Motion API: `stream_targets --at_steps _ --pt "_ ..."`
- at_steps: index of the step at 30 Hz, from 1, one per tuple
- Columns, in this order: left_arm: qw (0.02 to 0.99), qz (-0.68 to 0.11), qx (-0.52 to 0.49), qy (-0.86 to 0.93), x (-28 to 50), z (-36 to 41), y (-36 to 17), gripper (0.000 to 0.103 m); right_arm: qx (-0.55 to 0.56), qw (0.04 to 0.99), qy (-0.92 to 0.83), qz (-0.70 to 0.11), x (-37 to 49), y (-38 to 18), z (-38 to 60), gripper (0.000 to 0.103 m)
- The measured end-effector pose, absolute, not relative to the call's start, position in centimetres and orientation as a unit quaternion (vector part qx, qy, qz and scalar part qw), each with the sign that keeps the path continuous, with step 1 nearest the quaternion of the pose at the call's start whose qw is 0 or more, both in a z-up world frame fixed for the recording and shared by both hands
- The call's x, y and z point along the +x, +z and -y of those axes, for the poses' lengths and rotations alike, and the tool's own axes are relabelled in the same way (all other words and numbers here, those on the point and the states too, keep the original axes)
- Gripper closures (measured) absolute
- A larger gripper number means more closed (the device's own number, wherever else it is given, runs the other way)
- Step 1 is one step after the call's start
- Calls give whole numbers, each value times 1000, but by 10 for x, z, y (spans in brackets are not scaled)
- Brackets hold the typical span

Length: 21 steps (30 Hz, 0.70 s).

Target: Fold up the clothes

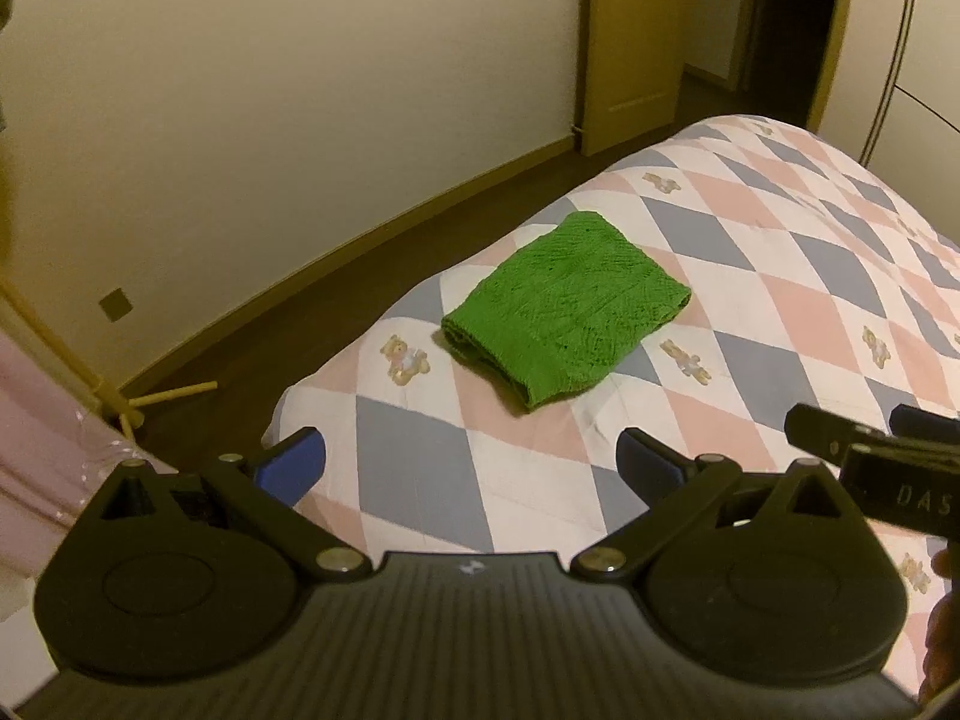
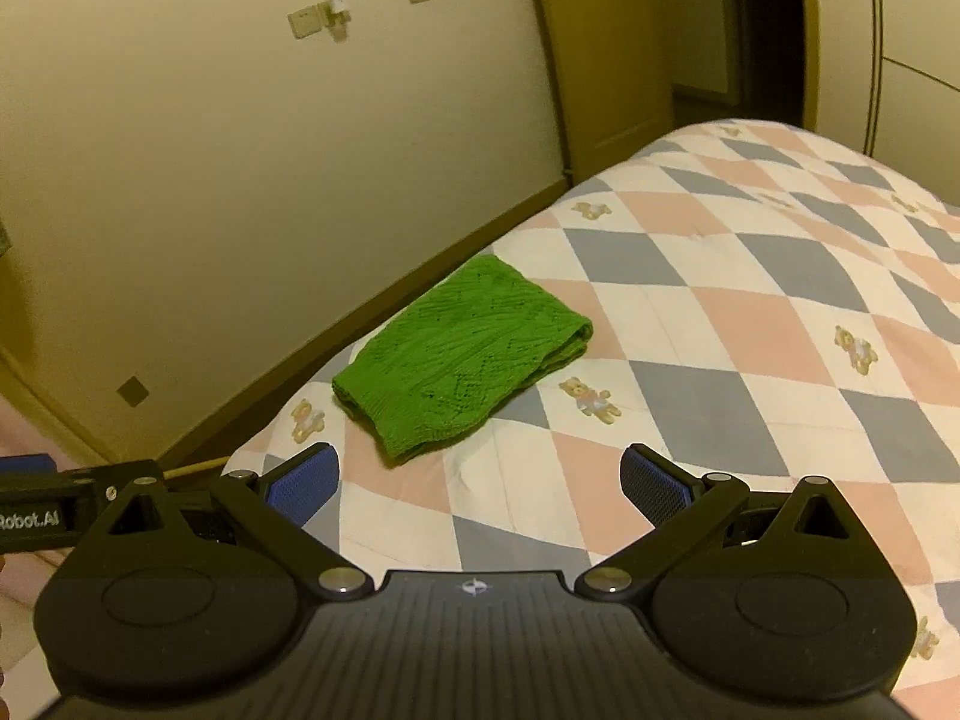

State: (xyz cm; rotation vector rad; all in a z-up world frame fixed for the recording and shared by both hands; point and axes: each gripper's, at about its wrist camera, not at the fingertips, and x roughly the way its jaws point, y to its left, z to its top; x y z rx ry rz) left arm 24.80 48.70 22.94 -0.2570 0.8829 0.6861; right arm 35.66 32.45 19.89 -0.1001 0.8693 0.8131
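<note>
Both grippers spread empty, folded green knit (image 1: 564, 306) near bed edge (image 1: 360, 354)

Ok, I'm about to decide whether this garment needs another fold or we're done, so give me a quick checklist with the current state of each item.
1. Green knitted garment lies folded in a compact rectangle on the bed: ok.
2. Garment rests fully on the checked teddy-bear quilt, not hanging over the edge: ok, though it sits near the bed's corner.
3. Left gripper jaws open, holding nothing: ok.
4. Right gripper jaws open, holding nothing: ok.
5. Both grippers clear of the garment, short of it: ok.
6. Layers underneath lie even: cannot tell, only the top and the edges show.
</note>
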Motion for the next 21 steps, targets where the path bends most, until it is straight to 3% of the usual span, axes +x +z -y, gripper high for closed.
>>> stream_targets --at_steps 21 --pt "855 -437 -101 259 269 -523 215 1 -39 844 315 -432 346 195 -348 0"
